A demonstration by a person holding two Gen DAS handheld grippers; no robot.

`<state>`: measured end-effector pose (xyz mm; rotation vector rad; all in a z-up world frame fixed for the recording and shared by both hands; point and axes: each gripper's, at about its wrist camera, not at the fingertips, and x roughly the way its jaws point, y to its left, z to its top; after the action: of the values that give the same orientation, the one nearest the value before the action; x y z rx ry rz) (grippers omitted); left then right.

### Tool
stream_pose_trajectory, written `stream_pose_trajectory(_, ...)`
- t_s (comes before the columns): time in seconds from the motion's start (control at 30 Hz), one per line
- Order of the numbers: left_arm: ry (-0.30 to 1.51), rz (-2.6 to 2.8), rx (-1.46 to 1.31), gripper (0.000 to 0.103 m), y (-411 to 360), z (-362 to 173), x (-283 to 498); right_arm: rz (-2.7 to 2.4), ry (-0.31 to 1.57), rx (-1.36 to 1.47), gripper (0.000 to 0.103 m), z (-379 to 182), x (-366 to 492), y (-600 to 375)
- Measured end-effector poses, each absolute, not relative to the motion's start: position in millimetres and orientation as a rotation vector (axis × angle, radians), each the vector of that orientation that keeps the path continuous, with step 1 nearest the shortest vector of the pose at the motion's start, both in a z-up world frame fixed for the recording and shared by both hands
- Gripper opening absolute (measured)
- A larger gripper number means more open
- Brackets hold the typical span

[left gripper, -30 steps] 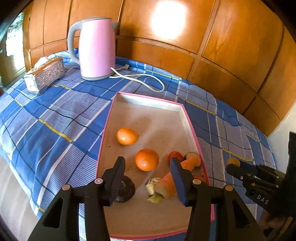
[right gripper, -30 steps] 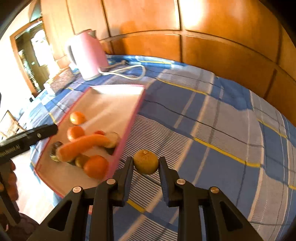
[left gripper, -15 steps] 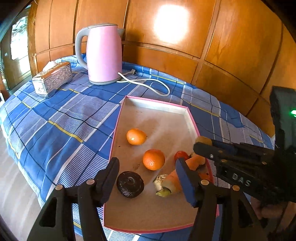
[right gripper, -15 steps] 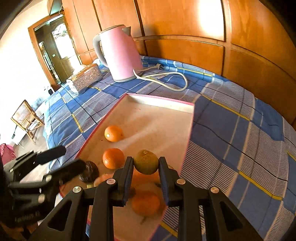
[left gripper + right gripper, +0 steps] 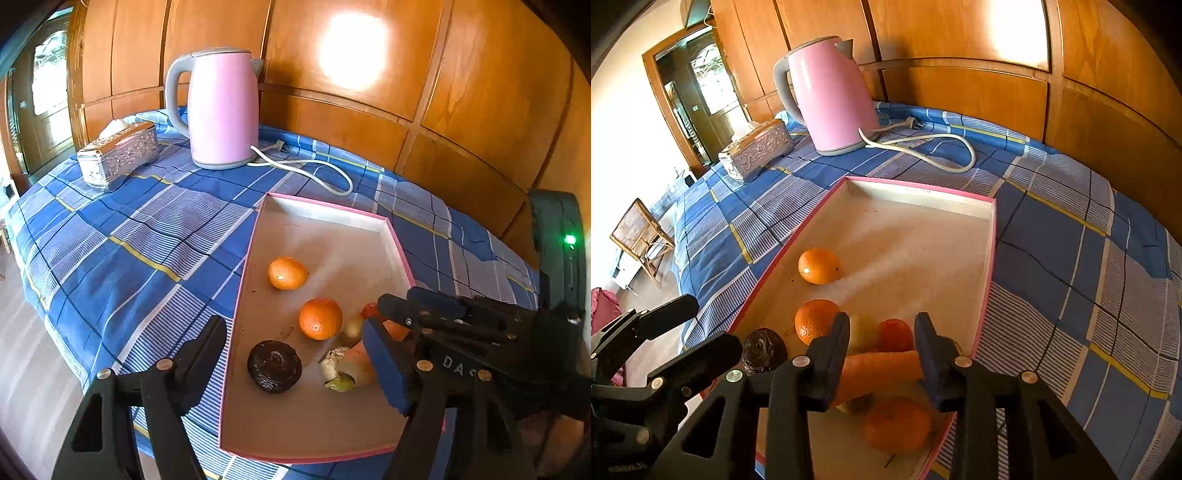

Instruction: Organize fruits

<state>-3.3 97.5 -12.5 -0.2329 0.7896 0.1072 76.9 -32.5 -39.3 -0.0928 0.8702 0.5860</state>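
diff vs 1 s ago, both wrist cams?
The right tongs carried the greenish fruit from the cloth over the tray; their jaws have just been opening, releasing it. The left tongs have just been opening, empty, over the dark fruit. Oranges, carrot, kettle unchanged.

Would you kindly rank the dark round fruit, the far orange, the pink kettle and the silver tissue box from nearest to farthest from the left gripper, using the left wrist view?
1. Dark round fruit, in the tray, just ahead of the left gripper.
2. Far orange, mid-tray.
3. Silver tissue box, far left, and pink kettle, back centre: too close to call.
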Motion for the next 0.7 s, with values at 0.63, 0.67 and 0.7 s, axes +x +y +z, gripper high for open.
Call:
stream_pose_trajectory(0.63, 0.722, 0.172, -0.197, 0.103, 93.4, 3.2, -21.3, 0.445, 0.748, -0.113, 0.042, -24.7, 37.7, -53.7)
stream_pose_trajectory(0.67, 0.719, 0.173, -0.195, 0.103, 92.7, 4.3, -22.4, 0.436, 0.742, -0.114, 0.043, -24.2, 36.1, -55.3)
stream_pose_trajectory(0.7, 0.714, 0.174, -0.196, 0.103, 92.1, 5.7, -24.2, 0.425, 0.733, -0.118, 0.044, -23.8, 34.1, -56.7)
